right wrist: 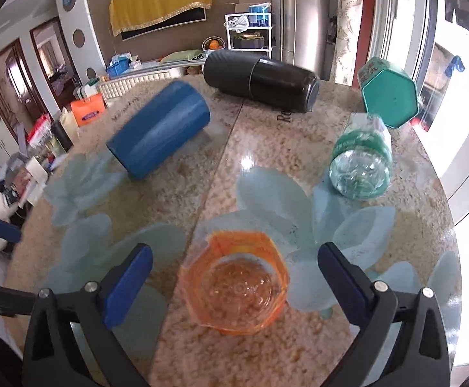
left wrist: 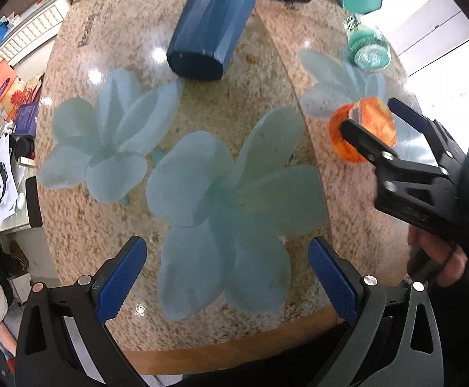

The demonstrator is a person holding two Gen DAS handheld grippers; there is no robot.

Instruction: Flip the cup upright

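A small clear orange cup (right wrist: 236,282) stands on the glass table with its mouth up, between and just beyond my right gripper's open blue fingers (right wrist: 236,285). In the left wrist view the same orange cup (left wrist: 362,127) sits at the right with the right gripper (left wrist: 376,114) around it, jaws apart. A blue cup (left wrist: 210,27) lies on its side at the table's far middle; it also shows in the right wrist view (right wrist: 160,130). My left gripper (left wrist: 228,277) is open and empty above the flower pattern near the table's front.
A black cylinder (right wrist: 260,80) lies on its side at the back. A teal hexagonal container (right wrist: 389,92) and a clear bottle with a green label (right wrist: 360,164) lie at the right. The table's round edge (right wrist: 441,193) curves close on the right.
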